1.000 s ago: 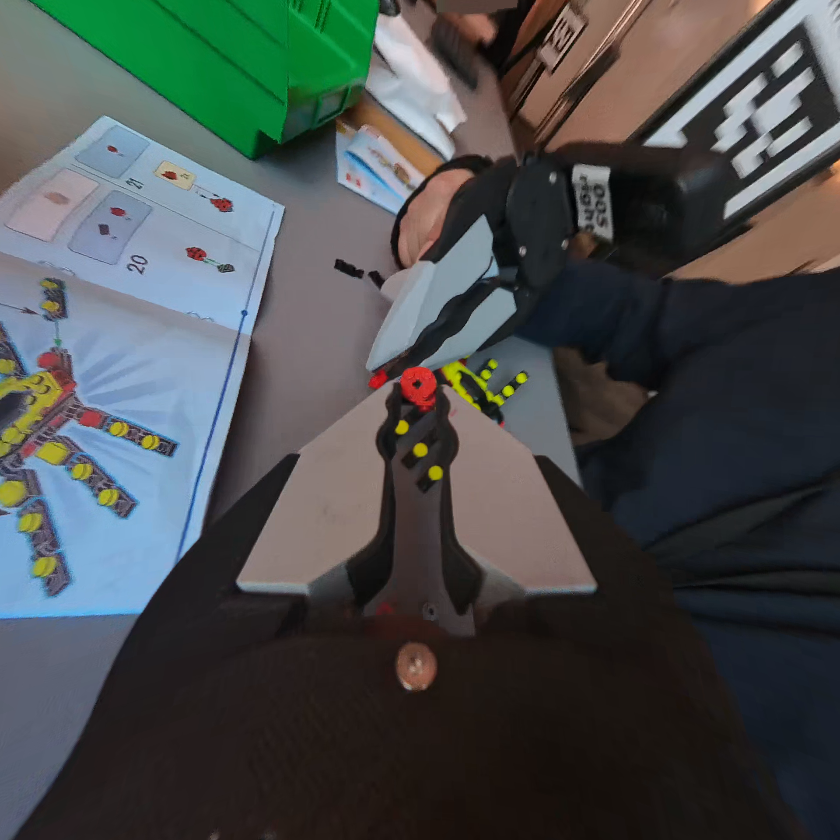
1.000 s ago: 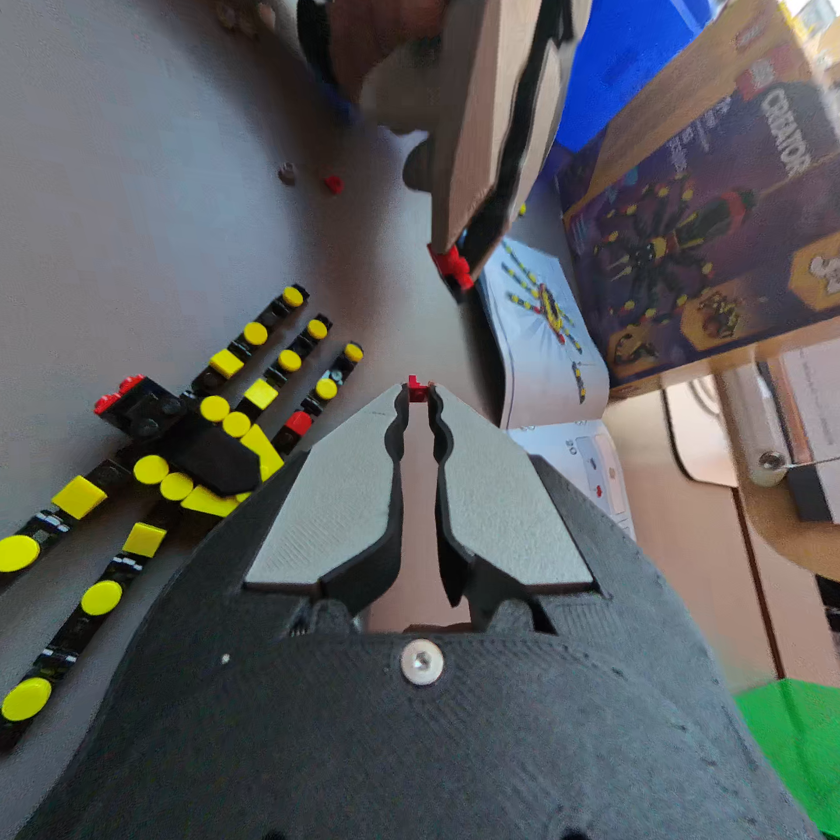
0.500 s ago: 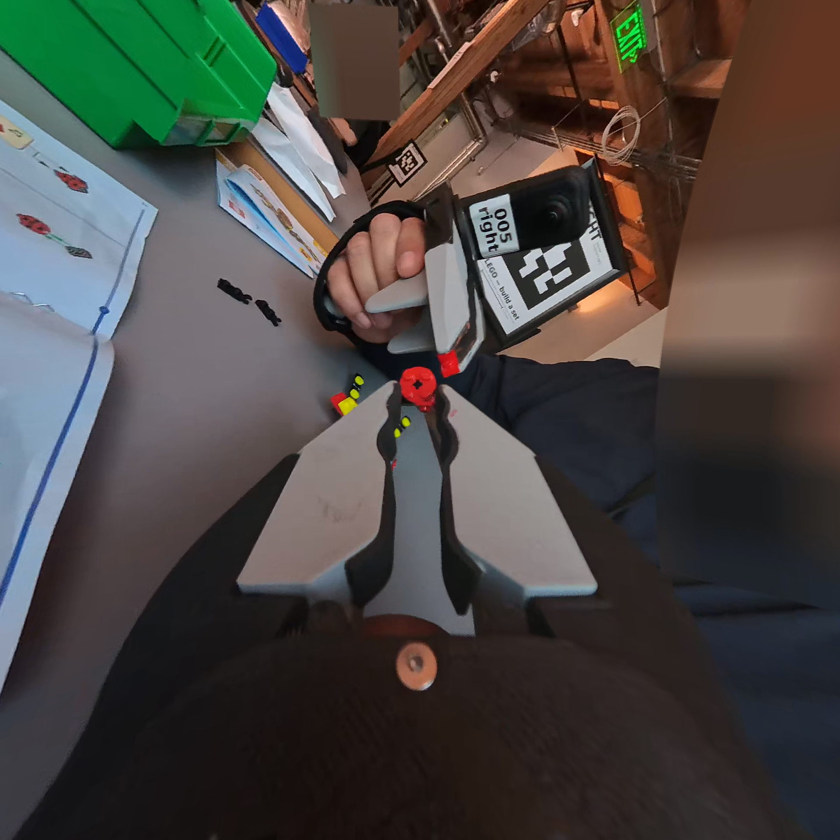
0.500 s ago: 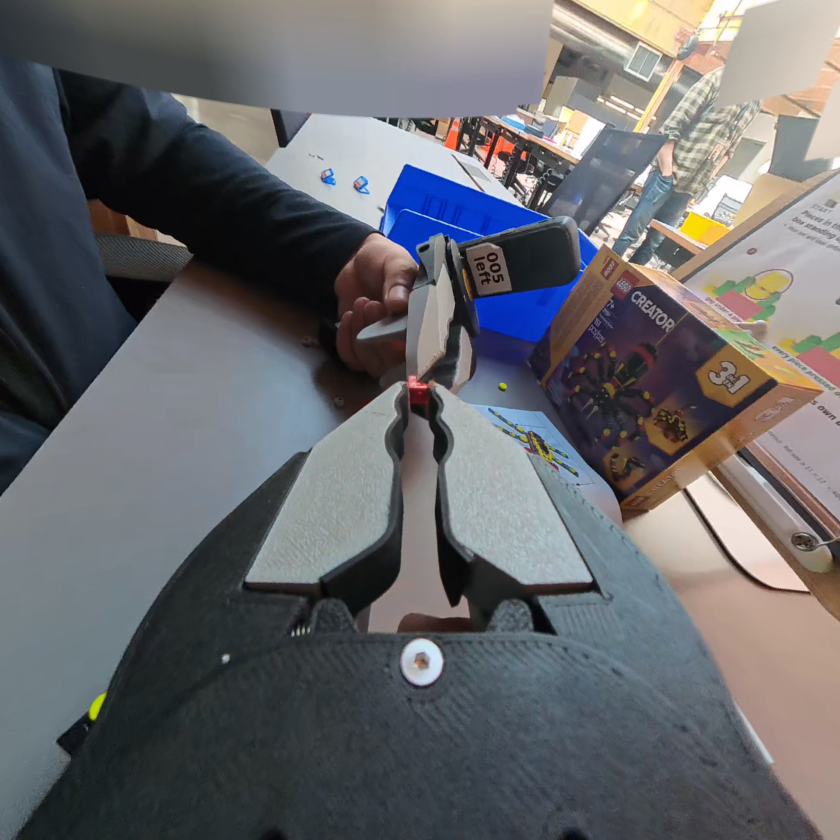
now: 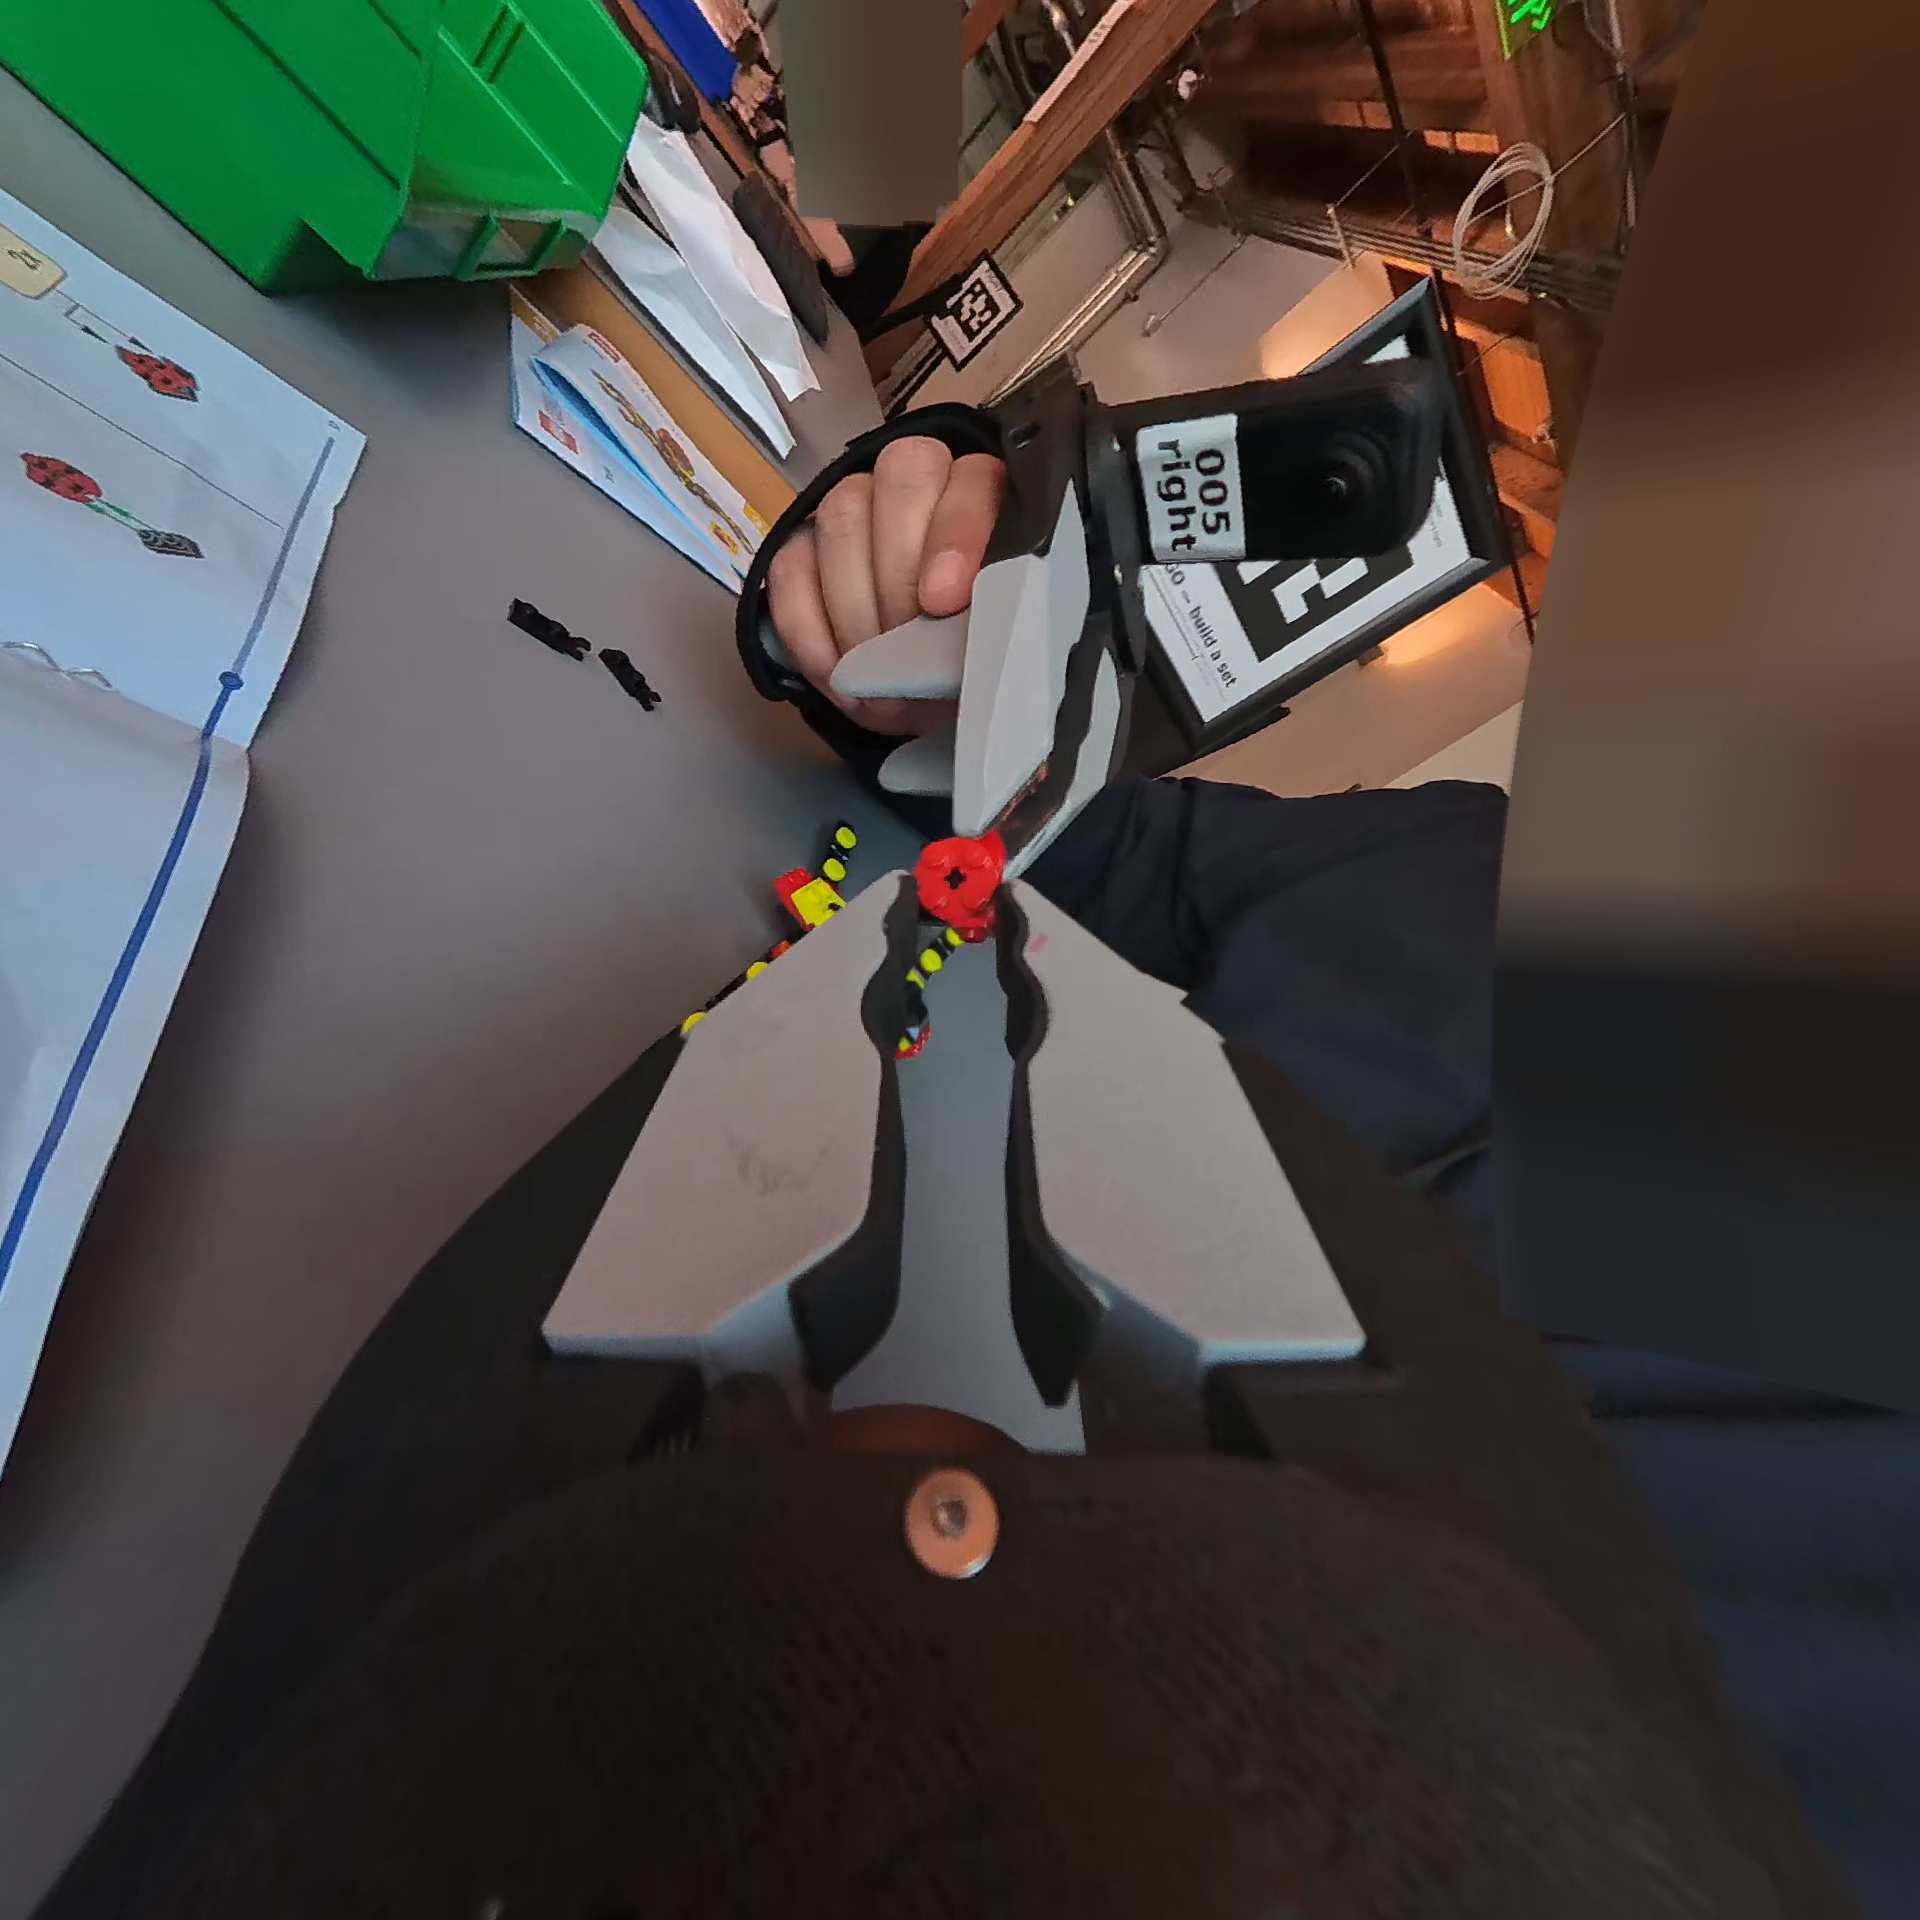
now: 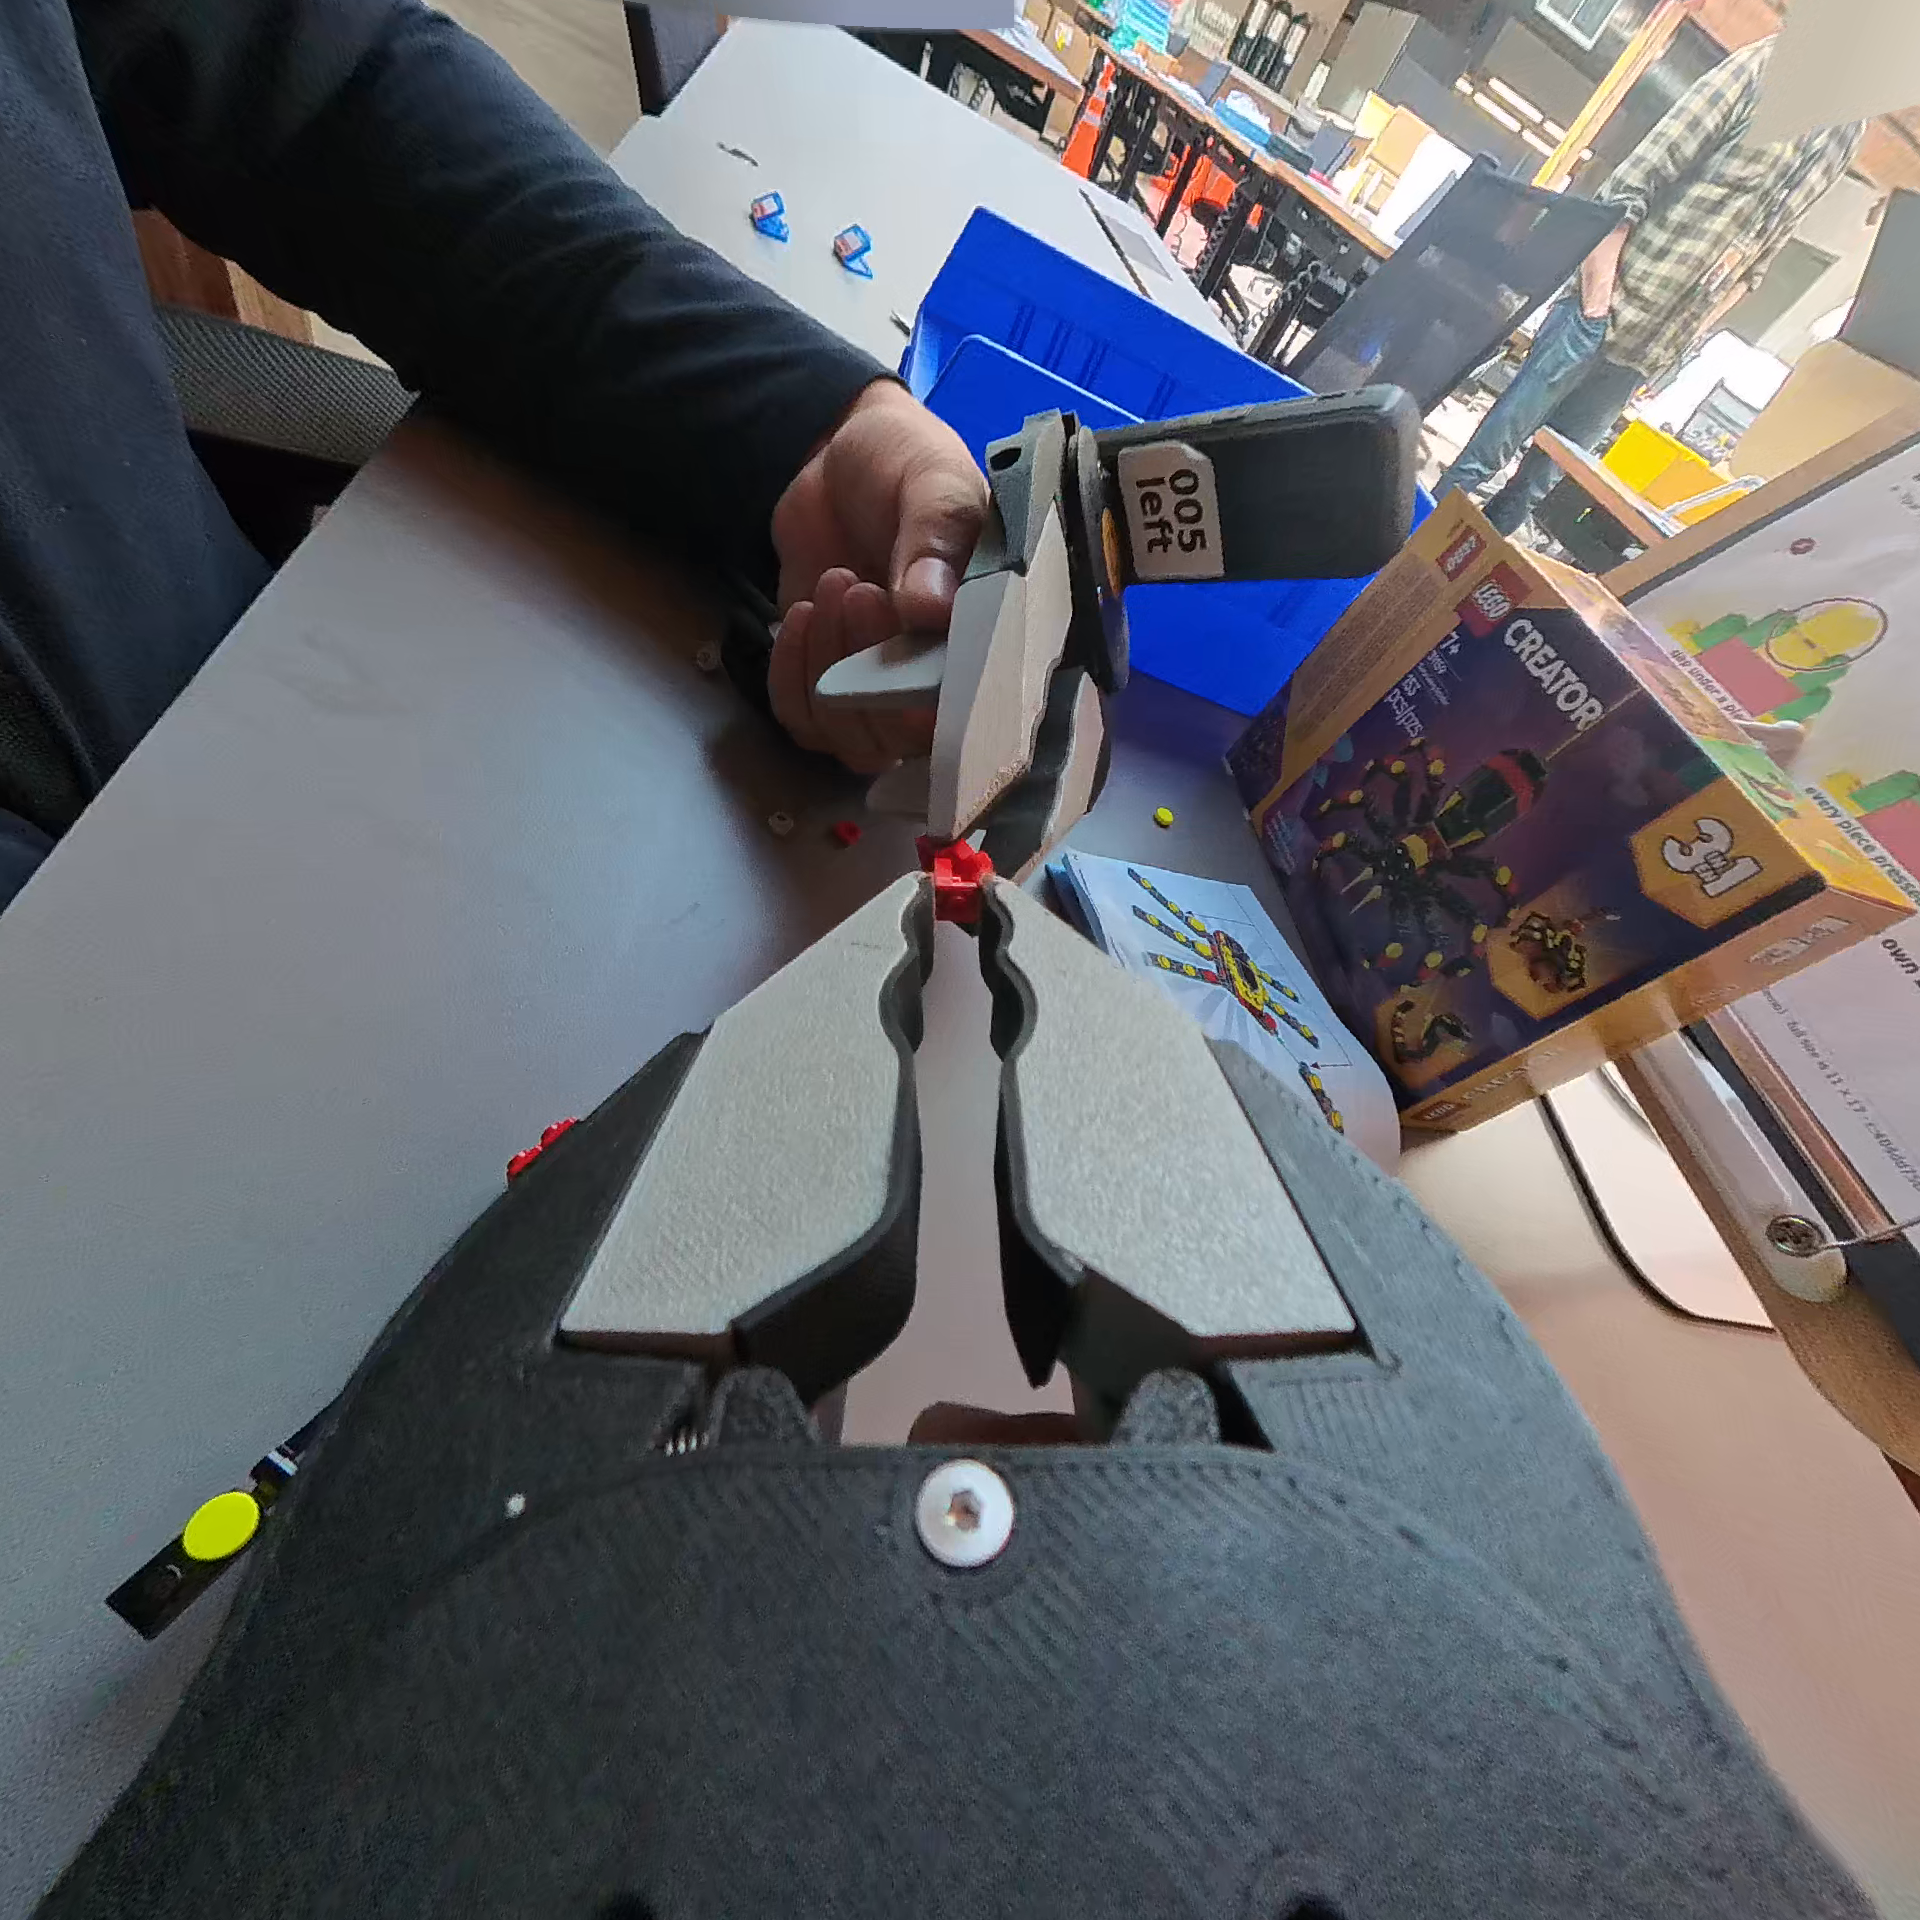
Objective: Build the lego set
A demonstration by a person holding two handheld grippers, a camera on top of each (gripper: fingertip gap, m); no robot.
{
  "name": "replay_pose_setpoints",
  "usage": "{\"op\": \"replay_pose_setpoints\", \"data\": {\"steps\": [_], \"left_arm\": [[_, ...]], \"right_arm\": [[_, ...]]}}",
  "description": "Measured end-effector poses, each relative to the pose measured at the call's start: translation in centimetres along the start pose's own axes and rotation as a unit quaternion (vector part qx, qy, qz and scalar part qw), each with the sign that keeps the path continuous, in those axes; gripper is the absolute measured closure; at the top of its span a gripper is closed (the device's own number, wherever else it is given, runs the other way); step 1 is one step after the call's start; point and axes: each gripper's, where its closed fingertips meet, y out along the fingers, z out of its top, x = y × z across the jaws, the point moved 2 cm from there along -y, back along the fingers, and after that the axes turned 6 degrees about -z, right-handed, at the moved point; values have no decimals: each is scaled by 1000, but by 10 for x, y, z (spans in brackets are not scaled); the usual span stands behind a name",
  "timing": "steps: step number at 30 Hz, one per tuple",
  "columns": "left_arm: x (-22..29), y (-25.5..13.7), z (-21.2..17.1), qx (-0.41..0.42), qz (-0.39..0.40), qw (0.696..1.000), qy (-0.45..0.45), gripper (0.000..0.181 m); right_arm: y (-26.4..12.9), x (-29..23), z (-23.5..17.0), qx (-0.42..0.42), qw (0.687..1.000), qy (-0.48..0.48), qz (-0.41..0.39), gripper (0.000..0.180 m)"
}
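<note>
My left gripper [image 5: 954, 902] is shut on a round red piece [image 5: 958, 878] with a cross hole, held above the grey table. My right gripper [image 6: 954, 896] is shut on a small red piece [image 6: 956, 871]. The two grippers meet tip to tip, so the red pieces touch. In the left wrist view the right gripper [image 5: 997, 831] comes down from above; in the right wrist view the left gripper [image 6: 961, 826] does the same. The black and yellow spider build [image 5: 816, 904] lies on the table below, mostly hidden by my fingers; one leg [image 6: 197, 1548] shows at the lower left.
An open instruction booklet [image 5: 135, 644] lies at the left, green bins [image 5: 343, 125] behind it. Two small black pieces [image 5: 582, 649] lie on the table. The set's box [image 6: 1538, 810], blue bins [image 6: 1091, 343] and a second booklet [image 6: 1216, 956] stand to the right. Small loose pieces [image 6: 842, 831] lie near the hand. The grippers are tip to tip, or close to it.
Both grippers lifted from over the spider build and turned to face each other. They closed in until the two red pieces touch.
</note>
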Motion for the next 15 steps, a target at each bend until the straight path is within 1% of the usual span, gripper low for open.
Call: {"op": "replay_pose_setpoints", "data": {"steps": [8,11,15], "left_arm": [[-5,-1,-7,-42,40,998,31,169],[-4,1,-9,-48,37,998,32,170],[-6,1,-12,-56,41,997,31,170]], "right_arm": [[2,-5,-6,-35,998,-50,-5,174],[2,-10,-7,-35,997,-70,5,175],[3,-10,-7,-35,995,-92,-1,174]]}}
